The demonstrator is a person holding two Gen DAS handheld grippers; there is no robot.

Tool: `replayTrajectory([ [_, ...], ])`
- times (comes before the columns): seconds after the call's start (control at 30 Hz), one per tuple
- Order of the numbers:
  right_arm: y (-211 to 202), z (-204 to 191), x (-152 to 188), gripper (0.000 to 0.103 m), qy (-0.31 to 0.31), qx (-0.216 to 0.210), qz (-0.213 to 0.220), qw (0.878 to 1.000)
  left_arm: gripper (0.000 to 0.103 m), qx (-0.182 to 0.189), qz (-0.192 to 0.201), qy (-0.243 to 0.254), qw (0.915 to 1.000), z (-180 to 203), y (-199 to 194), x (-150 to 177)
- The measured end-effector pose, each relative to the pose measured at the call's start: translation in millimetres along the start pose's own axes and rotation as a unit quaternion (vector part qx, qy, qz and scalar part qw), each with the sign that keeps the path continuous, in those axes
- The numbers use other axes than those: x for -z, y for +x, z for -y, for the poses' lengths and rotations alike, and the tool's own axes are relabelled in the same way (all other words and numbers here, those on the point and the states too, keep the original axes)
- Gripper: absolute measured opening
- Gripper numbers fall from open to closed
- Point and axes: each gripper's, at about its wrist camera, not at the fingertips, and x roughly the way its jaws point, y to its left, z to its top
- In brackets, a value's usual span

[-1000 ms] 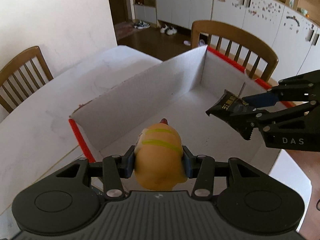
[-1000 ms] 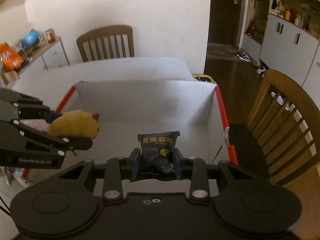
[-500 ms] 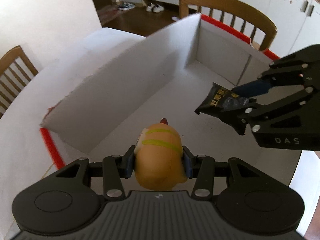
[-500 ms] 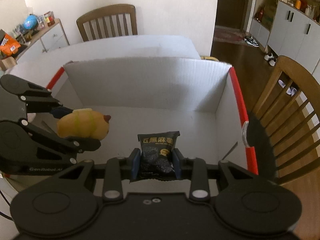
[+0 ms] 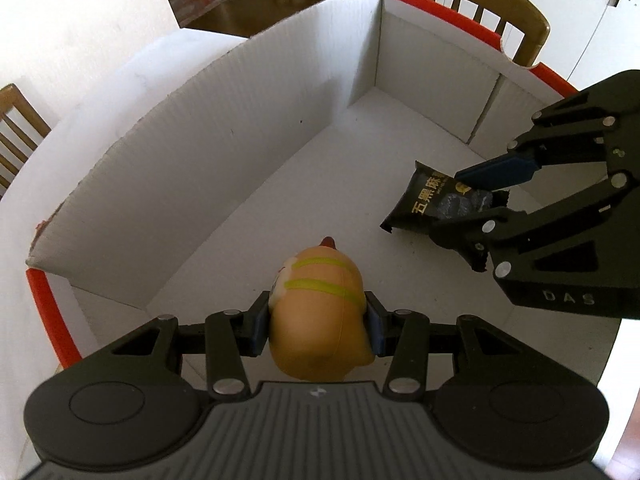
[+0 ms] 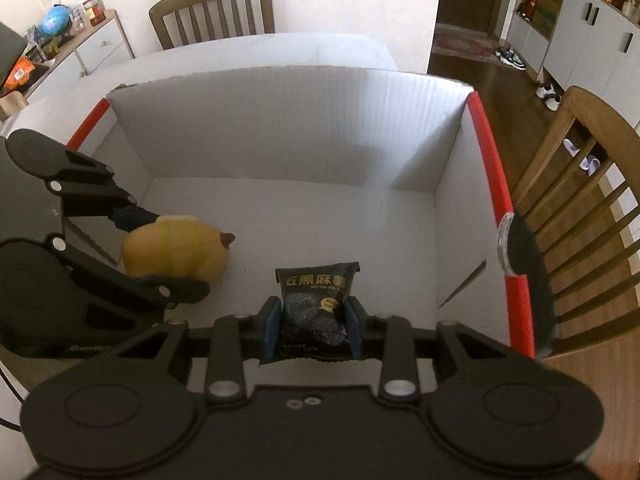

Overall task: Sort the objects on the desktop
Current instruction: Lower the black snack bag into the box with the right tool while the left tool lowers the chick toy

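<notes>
My left gripper [image 5: 316, 328] is shut on a yellow chick toy [image 5: 318, 312] with green stripes and holds it inside the white cardboard box [image 5: 224, 168], above its floor. My right gripper [image 6: 312, 326] is shut on a black snack packet [image 6: 314, 300] with gold print, also inside the box [image 6: 280, 128]. In the left wrist view the packet [image 5: 436, 204] hangs to the right of the toy. In the right wrist view the toy [image 6: 176, 250] is at the left, close beside the packet.
The box has red-taped rims [image 6: 496, 184] and stands on a white table [image 5: 120, 76]. Wooden chairs stand beyond the box [image 5: 520, 28], at the table's far side [image 6: 212, 12] and to the right [image 6: 580, 200]. A sideboard with clutter [image 6: 60, 36] is far left.
Both grippers have moved forward and down into the box with their loads. The box walls now fill more of both views.
</notes>
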Motion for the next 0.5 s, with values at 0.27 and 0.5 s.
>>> replayTrajectory([
  [0.27,6.8,-0.9,0.2,0.033,-0.004,-0.003,-0.014,1.000,0.047,-0.002,-0.031,0.000,0.9995,0.4,8.3,-5.7],
  [0.5,8.7,-0.8,-3.4,0.036,-0.012,-0.002,-0.027,1.000,0.047,0.002,-0.041,-0.003,0.9992,-1.3,10.1,-7.1],
])
